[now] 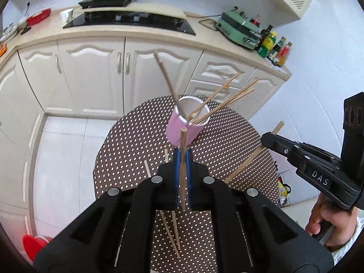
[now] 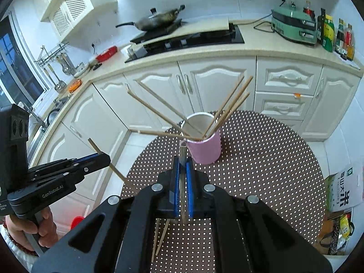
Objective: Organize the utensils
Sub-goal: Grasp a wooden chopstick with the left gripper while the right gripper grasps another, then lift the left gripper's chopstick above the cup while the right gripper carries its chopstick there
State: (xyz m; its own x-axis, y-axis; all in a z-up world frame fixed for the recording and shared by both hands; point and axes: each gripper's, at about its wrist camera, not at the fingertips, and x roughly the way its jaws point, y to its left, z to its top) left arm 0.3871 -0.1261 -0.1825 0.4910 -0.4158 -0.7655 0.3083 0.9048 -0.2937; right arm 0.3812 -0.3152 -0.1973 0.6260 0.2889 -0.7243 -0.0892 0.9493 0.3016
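A pink cup point(image 1: 182, 132) point(image 2: 206, 150) stands on a round dotted table point(image 1: 136, 141) point(image 2: 261, 159) and holds several wooden chopsticks point(image 1: 223, 100) point(image 2: 229, 104). My left gripper point(image 1: 182, 159) is shut on one wooden chopstick point(image 1: 183, 150), held upright just short of the cup; it also shows in the right wrist view point(image 2: 102, 158). My right gripper point(image 2: 182, 166) is shut on another chopstick point(image 2: 182, 154) near the cup's left side; it appears at the right of the left wrist view point(image 1: 268, 140). Loose chopsticks point(image 1: 173, 234) point(image 2: 159, 236) lie on the table below the grippers.
White kitchen cabinets point(image 1: 91, 75) and a counter with a hob point(image 1: 129, 20), a pan point(image 2: 157, 20), a green appliance point(image 2: 293, 27) and bottles point(image 2: 341, 38) stand behind the table. A red bin point(image 1: 31, 245) sits on the floor at left. Boxes and bags point(image 2: 341, 195) lie at right.
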